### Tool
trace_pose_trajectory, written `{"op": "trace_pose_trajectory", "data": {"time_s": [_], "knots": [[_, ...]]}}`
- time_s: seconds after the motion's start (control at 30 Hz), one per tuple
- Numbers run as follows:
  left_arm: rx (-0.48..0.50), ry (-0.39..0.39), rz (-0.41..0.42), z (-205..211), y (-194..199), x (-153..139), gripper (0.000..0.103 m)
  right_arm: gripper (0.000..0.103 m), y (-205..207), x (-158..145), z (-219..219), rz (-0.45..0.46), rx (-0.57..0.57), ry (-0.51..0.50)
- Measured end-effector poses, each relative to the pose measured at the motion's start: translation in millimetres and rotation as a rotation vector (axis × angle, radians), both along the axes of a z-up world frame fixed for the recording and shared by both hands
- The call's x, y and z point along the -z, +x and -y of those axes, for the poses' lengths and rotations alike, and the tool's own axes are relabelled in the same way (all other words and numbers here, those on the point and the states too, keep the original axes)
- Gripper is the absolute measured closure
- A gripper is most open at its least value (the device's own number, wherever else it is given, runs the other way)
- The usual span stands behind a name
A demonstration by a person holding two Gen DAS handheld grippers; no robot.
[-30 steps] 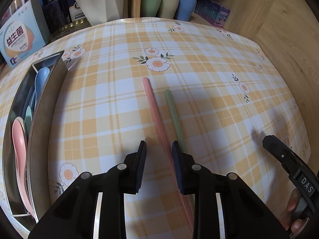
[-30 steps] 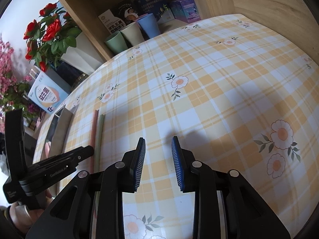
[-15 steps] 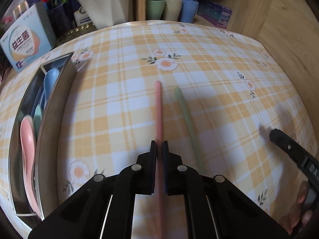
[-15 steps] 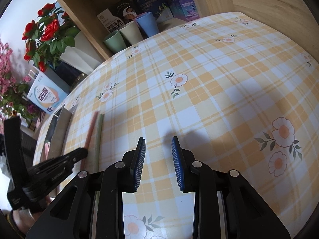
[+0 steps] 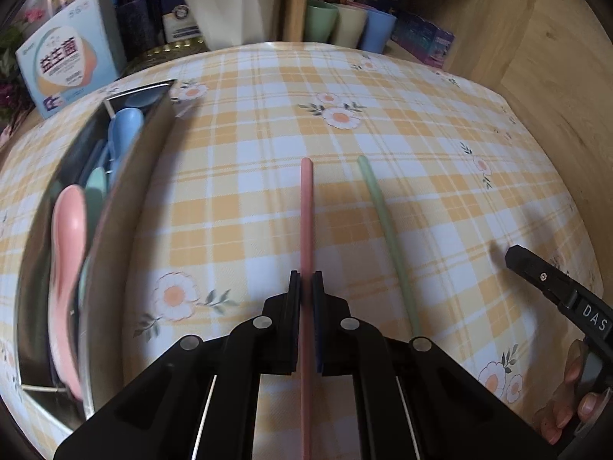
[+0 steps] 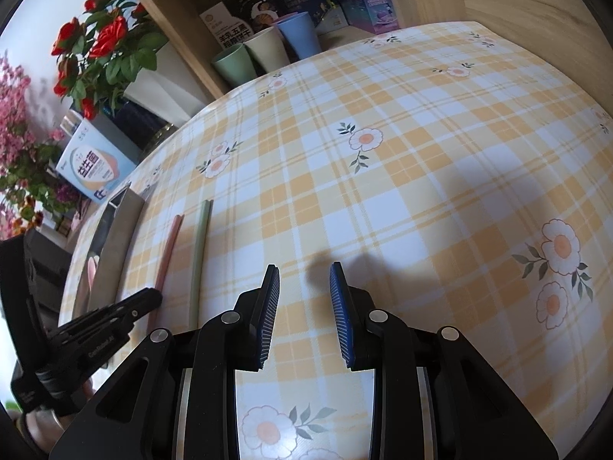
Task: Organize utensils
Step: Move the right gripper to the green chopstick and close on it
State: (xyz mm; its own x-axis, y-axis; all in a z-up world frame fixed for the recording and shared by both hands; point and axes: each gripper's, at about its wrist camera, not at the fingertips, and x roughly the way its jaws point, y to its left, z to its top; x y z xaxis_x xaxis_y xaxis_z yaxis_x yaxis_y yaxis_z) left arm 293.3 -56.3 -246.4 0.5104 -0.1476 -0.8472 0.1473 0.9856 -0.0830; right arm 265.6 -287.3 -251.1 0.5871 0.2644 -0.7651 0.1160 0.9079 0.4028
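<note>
My left gripper [image 5: 305, 281] is shut on a pink chopstick [image 5: 306, 211] that points away along the checked tablecloth, lifted slightly. A green chopstick [image 5: 387, 230] lies on the cloth just to its right. A metal utensil tray [image 5: 126, 199] at the left holds a pink spoon [image 5: 67, 253], a blue spoon [image 5: 124, 126] and green utensils. My right gripper [image 6: 304, 280] is open and empty above bare cloth, right of both chopsticks; the pink one [image 6: 168, 253] and the green one [image 6: 199, 253] show there, with the left gripper [image 6: 147, 301] on the pink one.
Three cups [image 5: 345, 25] and boxes stand on the shelf at the back. A white flower pot [image 5: 230, 0] and a blue box [image 5: 65, 57] stand behind the tray. A wooden wall [image 5: 555, 76] bounds the right side. The tray also shows in the right wrist view [image 6: 118, 245].
My left gripper closed on the pink chopstick and raised it, moving back a little. The green chopstick stayed on the cloth. My right gripper stayed open and nearly still.
</note>
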Motion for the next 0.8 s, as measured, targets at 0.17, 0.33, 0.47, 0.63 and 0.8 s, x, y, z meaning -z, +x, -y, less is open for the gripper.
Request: {"op": "trace_pose_trajectory", "data": {"time_s": [0.17,0.33,0.47,0.63,0.8], "knots": [[-0.008,-0.024,0.082,-13,-15,-30,0.097,0.076,2,-2,-12,-0.001,-0.039,-0.013],[-0.038,-0.064,0.128,-33,-34,-50,0.097,0.076,4,-5,-35,0.0,-0.109,-0.04],[-0.069,-0.091,0.123,-49,-48,-50,0.097,0.076,7,-5,-59,-0.001,-0.178,-0.085],[-0.104,-0.122,0.123,-68,-53,-48,0.097,0.076,12,-5,-90,0.01,-0.258,-0.148],[-0.118,-0.149,0.133,-79,-56,-50,0.097,0.076,19,2,-114,-0.012,-0.286,-0.234]]}}
